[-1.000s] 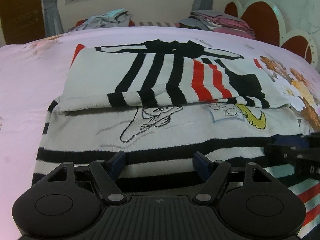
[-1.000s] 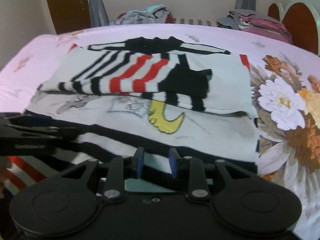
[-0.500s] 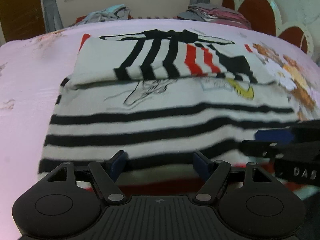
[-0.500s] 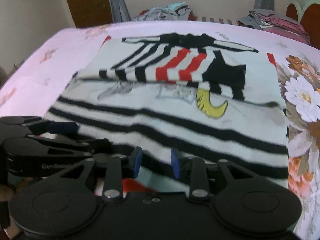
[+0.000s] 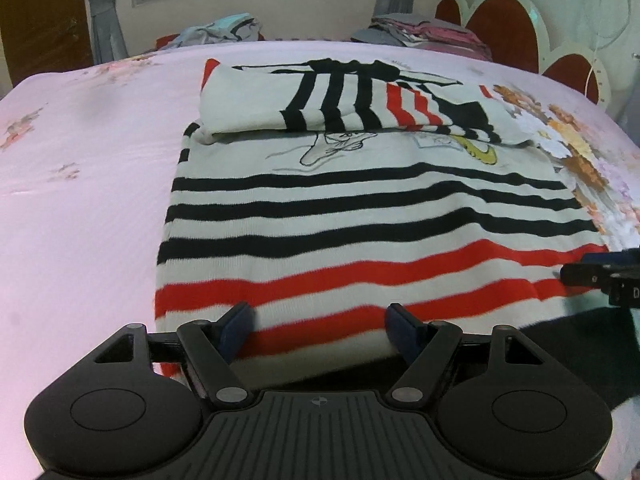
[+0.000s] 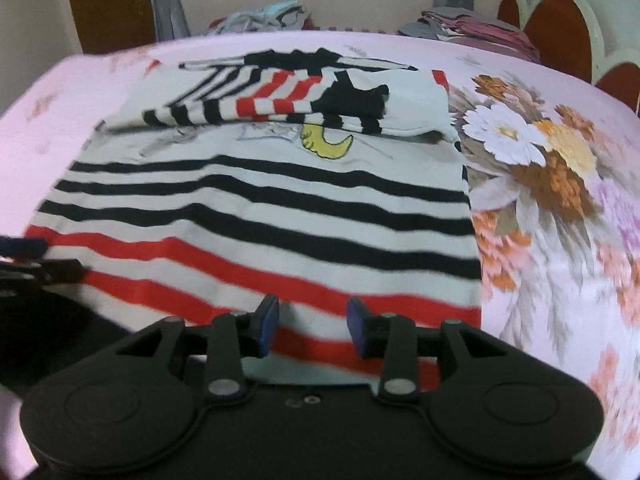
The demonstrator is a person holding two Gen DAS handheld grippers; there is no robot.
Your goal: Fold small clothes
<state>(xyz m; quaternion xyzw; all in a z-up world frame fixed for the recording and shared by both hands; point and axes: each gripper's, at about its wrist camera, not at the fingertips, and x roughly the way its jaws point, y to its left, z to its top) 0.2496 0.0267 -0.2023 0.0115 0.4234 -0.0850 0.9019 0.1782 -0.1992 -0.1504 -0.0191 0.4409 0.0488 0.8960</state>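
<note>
A white knit sweater (image 5: 360, 208) with black and red stripes lies flat on the pink bedsheet (image 5: 80, 208). Its sleeves are folded across the chest at the far end (image 6: 280, 108). My left gripper (image 5: 318, 320) hovers open over the near hem's left part, nothing pinched between its blue pads (image 5: 236, 322). My right gripper (image 6: 313, 318) is over the hem's right part; its jaws are opening, and the striped cloth lies under the gap with the pads off it. Each gripper's tip shows at the edge of the other's view: right gripper (image 5: 600, 280), left gripper (image 6: 40, 268).
Two piles of clothes sit at the bed's far edge, a loose one (image 5: 224, 32) and a stacked one (image 5: 424, 34). A red and white scalloped headboard (image 5: 500, 28) stands on the right. A flower print (image 6: 532, 152) covers the sheet to the sweater's right.
Both grippers have drawn back along the sweater from its middle to its near red-striped hem. The right gripper's jaws have spread wider. The sweater has stayed flat.
</note>
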